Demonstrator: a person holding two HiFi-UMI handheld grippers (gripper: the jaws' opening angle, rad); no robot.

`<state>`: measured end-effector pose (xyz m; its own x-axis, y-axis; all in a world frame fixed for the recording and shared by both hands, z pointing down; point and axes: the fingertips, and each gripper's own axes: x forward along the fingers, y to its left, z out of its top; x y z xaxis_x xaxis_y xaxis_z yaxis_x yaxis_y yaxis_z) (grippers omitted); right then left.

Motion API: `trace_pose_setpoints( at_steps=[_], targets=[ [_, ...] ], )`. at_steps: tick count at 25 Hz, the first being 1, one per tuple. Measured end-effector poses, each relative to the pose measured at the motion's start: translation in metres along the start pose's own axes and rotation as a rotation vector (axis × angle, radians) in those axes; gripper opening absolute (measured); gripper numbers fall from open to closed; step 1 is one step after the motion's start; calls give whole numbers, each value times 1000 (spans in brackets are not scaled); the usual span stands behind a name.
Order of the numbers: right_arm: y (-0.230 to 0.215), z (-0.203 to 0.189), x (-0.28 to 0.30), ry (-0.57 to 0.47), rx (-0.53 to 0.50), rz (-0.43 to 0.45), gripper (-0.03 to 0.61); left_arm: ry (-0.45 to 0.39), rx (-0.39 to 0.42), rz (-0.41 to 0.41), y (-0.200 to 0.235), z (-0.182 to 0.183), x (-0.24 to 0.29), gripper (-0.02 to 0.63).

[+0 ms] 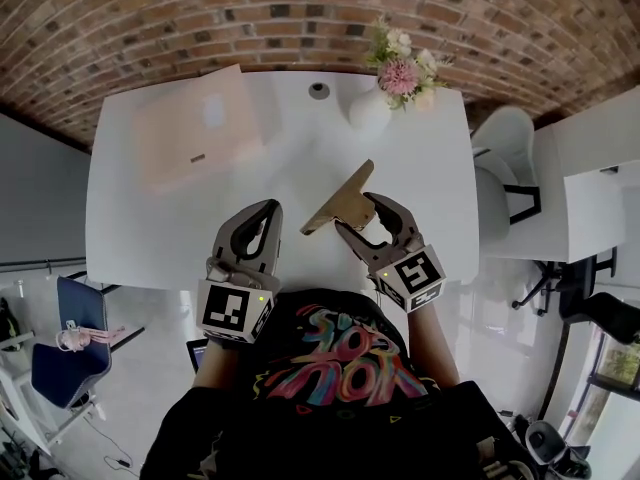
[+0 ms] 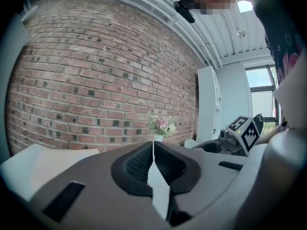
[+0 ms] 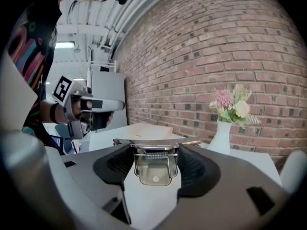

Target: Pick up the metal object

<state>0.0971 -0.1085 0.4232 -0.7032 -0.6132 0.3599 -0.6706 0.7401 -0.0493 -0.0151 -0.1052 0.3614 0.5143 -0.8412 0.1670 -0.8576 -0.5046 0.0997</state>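
Indoors, brick wall [image 1: 200, 8], white table [image 1: 290, 153] beneath metal object [image 1: 345, 206]

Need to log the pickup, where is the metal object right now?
In the head view the metal object is near the middle of the white table, gripped by the right tongs, on the person's side of the flower vase.

At the head view's centre, the near end of the metal object [image 1: 343, 206] is hidden inside the jaws of the right gripper [image 1: 358, 216]. The small round thing [image 1: 319, 90] at upper centre is too small to identify
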Motion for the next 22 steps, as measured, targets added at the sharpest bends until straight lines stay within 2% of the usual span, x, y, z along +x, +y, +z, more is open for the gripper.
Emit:
trace_pose_setpoints(
  at_steps=[6,11,16,22],
  targets=[
    [-1,37,-25,-129,-6,-39,301,-2,4,-2,-3,1,-2,29],
    [-3,62,-47,-229,29,-61,301,4,4,-20,-10,0,0,29],
    [-8,80,-65,-292,42,-107,302,4,8,-42,-15,1,6,29],
    [-14,86,-82,-346,78,-121,302,2,8,-54,-18,4,12,29]
  ],
)
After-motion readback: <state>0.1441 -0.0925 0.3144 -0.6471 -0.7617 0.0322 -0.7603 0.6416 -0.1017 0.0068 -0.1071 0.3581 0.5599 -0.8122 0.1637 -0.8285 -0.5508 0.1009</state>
